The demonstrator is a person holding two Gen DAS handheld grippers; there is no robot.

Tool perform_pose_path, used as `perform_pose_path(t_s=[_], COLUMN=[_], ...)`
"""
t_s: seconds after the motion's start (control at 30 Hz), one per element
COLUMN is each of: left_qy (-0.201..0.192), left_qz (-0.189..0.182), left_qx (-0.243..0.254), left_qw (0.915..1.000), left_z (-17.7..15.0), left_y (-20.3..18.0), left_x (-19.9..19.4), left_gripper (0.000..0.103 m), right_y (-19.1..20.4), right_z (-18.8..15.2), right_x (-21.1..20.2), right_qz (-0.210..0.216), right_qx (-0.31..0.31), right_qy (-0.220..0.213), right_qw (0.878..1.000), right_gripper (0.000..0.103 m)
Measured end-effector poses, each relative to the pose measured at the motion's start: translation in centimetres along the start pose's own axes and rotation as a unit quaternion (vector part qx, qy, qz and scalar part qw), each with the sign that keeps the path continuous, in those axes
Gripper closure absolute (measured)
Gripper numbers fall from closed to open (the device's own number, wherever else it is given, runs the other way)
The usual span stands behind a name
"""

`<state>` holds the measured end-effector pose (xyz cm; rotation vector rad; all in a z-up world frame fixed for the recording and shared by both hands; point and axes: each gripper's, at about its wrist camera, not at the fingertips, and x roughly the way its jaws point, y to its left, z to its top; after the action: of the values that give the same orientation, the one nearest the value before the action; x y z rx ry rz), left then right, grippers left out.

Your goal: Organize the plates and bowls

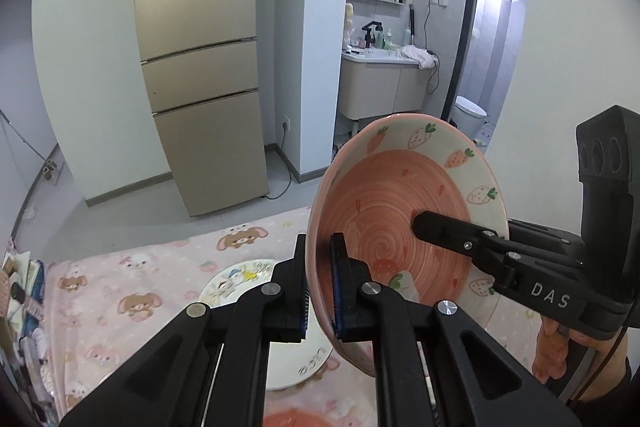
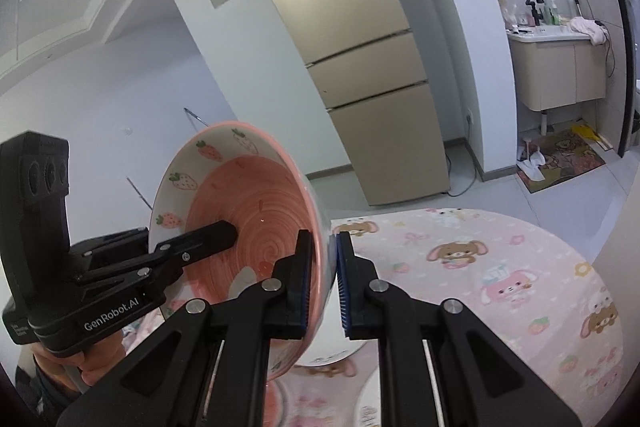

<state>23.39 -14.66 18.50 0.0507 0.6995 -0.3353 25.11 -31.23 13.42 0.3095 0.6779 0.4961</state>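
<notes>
Gripping opposite rims of the tilted strawberry bowl [image 1: 400, 211]: left gripper [image 1: 320, 291], marked "GenRobot.AI"; right gripper [image 2: 323, 287], marked "DAS".

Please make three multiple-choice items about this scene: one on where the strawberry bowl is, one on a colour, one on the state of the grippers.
1. Where is the strawberry bowl?
A. Flat on the table
B. Held tilted above the table
C. In the fridge

2. What colour is the bowl's centre?
A. Blue
B. Green
C. Pink

3. How is the bowl held?
A. By both grippers on its rim
B. By one gripper only
C. By none

Answers: 1 B, it hangs tilted over the pink tablecloth. 2 C, a pink swirl. 3 A, the left gripper and right gripper each clamp opposite rims.
</notes>
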Motion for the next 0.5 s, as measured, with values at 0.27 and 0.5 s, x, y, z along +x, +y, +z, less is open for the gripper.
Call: perform_pose_path(t_s=[0.27,0.5], left_qy=[-0.007,0.001], left_qz=[0.009,0.016], left_qx=[-0.021,-0.042], left_qw=[0.9997,0.9990], left_z=[-4.0,-8.6], left_y=[2.7,5.2], left_x=[-4.0,-5.1], left_gripper=[0.093,0.093], right_y=[3.9,6.5], right_z=[-2.7,-6.1], right_x=[0.0,1.2], right_qz=[0.011,0.016], right_qx=[-0.020,-0.037], right_qy=[0.015,0.042], right_qw=[1.000,0.998], right_gripper=[0.092,0.092])
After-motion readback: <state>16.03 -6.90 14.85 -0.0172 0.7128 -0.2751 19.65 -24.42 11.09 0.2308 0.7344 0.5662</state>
